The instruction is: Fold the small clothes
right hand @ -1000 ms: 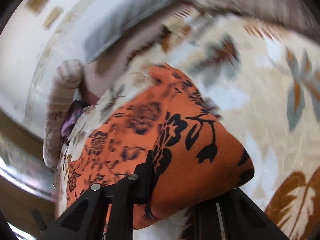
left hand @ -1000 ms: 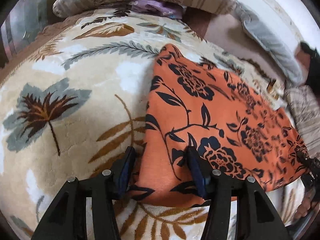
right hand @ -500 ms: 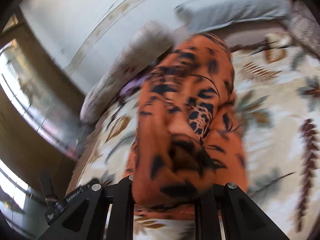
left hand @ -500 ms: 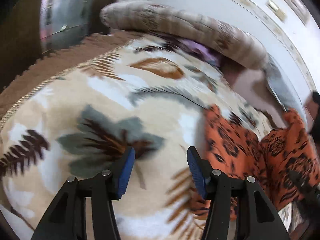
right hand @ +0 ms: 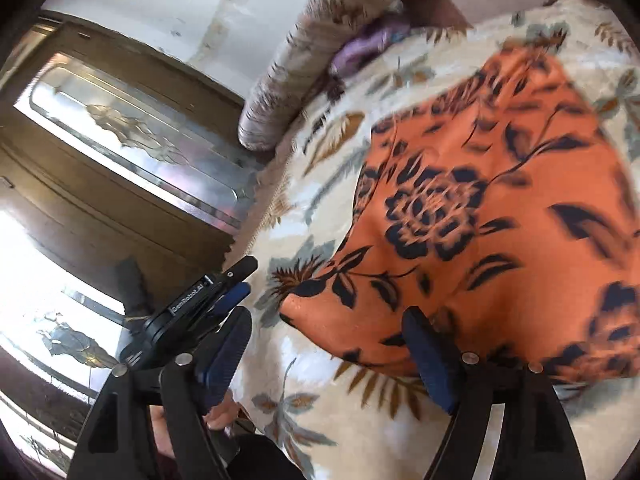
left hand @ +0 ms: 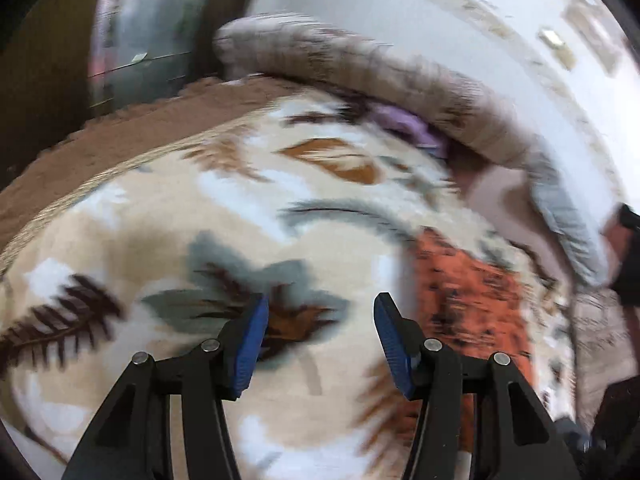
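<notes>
One orange floral cloth (right hand: 492, 216) on view, spread right of centre in the right wrist frame and showing again as a blurred orange patch (left hand: 468, 292) at the right of the left wrist frame. One leaf-print blanket (left hand: 168, 216) under it. Two grippers: the left gripper (left hand: 318, 338) at the bottom of its own frame, two blue pads; the right gripper (right hand: 332, 356) at the bottom of its frame, two dark blue pads. One long striped bolster (right hand: 320, 52) at the top, one purple cloth (right hand: 368, 46) tucked beside it, one grey pillow (left hand: 568, 216) at the right edge, one wooden wardrobe (right hand: 100, 184) at the left
</notes>
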The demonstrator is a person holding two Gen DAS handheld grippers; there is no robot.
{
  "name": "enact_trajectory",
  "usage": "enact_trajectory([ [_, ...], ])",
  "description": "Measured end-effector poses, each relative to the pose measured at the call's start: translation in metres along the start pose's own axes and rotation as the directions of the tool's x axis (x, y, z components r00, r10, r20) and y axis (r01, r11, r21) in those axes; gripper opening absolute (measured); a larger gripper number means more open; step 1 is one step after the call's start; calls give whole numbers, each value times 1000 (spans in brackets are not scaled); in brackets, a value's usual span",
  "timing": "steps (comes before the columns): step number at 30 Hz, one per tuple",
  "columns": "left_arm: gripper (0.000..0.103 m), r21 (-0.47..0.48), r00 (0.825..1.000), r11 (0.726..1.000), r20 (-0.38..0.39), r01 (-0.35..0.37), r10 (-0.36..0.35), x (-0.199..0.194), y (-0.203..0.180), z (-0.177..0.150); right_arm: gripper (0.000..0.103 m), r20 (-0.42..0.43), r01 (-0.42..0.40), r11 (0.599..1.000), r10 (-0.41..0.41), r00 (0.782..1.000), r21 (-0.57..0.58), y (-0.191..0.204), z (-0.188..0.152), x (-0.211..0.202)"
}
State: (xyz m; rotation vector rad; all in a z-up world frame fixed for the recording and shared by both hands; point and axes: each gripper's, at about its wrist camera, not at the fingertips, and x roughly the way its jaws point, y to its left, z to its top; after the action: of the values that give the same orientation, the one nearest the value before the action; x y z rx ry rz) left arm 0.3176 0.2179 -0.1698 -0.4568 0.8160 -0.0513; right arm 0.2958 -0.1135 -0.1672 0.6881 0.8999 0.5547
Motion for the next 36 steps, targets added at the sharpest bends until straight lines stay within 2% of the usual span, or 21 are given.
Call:
enact_trajectory([
  [2,56,72,994,991,1,113,-113,-4,-25,-7,76,91,65,998,-65,994,1,-11,2,-29],
  [3,56,116,988,982,0,151,-152,-6,-37,-12,65,118,95,995,-96,988,9,-18,4,-39],
  [5,56,206,978,956,-23,207,-207,-7,-62,-23,52,146,163,986,-168,975,45,-40,10,-53],
  [7,56,263,977,941,-61,212,-203,-1,-81,-35,42,131,223,971,-232,964,83,-62,11,-55],
  [8,56,302,982,935,-104,184,-159,10,-91,-44,38,103,248,964,-257,961,93,-68,9,-51],
  [10,57,390,986,918,-166,77,-12,35,-98,-58,28,17,306,947,-309,951,103,-90,3,-31],
  [11,62,449,977,893,-171,-36,126,53,-98,-66,24,29,306,947,-310,950,97,-90,-1,-30],
  [12,72,451,975,890,-162,-63,152,58,-95,-67,24,30,302,950,-305,952,86,-89,0,-31],
  [13,74,432,977,900,-156,-66,147,57,-92,-65,23,20,302,950,-304,952,82,-87,3,-30],
  [15,75,387,979,921,-172,-39,114,57,-86,-57,26,36,312,948,-315,949,60,-81,17,-34],
  [18,75,360,976,932,-190,-30,105,65,-84,-56,27,75,341,940,-342,937,27,-73,48,-28],
  [20,75,373,978,927,-177,-38,112,68,-87,-54,27,84,344,939,-344,935,15,-70,75,-16],
  [22,75,390,979,919,-163,-53,126,71,-90,-54,27,82,385,923,-385,919,7,-68,100,5],
  [24,75,391,978,919,-163,-57,130,74,-90,-55,28,24,426,904,-426,904,29,-74,117,26],
  [25,75,388,978,920,-164,-55,127,75,-90,-54,28,-43,472,881,-470,881,35,-87,125,49],
  [27,75,383,978,922,-169,-47,120,77,-89,-53,26,-128,505,862,-496,859,46,-103,129,67],
  [29,75,390,978,920,-167,-48,122,77,-89,-53,28,-88,512,858,-508,857,35,-93,136,67],
  [30,75,394,978,918,-166,-49,124,77,-90,-53,28,-55,496,868,-495,867,10,-81,141,64],
  [33,75,404,978,913,-161,-55,130,76,-93,-53,28,30,385,922,-384,923,-38,-52,149,64],
  [35,75,405,979,913,-158,-57,131,76,-93,-53,28,4,313,948,-313,950,-59,-40,153,81],
  [36,75,406,979,912,-157,-58,132,76,-93,-53,28,-27,297,952,-299,954,-73,-37,152,96],
])
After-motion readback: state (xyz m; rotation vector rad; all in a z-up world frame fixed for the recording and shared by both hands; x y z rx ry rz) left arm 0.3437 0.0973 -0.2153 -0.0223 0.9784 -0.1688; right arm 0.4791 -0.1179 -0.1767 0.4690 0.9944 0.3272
